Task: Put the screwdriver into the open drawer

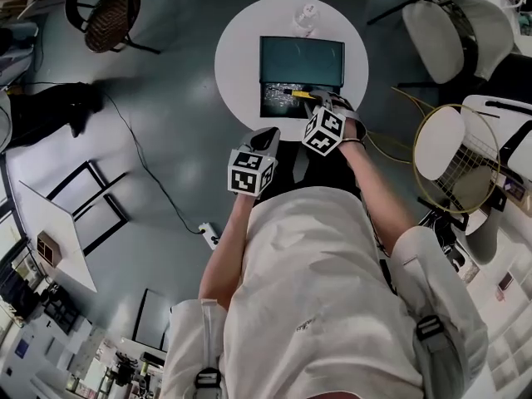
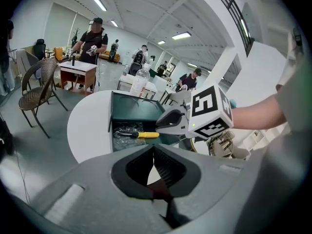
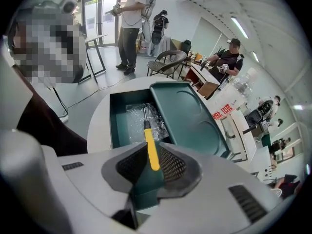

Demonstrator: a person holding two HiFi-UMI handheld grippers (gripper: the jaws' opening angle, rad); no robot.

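Round table [image 1: 237,56]: screwdriver [image 3: 151,150] in drawer [image 3: 116,121], seemingly ungripped.

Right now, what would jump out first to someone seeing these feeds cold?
The yellow-handled screwdriver lies in the open drawer of the green box on the round white table, on crinkled clear plastic. The right gripper hangs just above its handle, jaws apart and not pressing it. The left gripper is nearer the person, jaws shut and empty.
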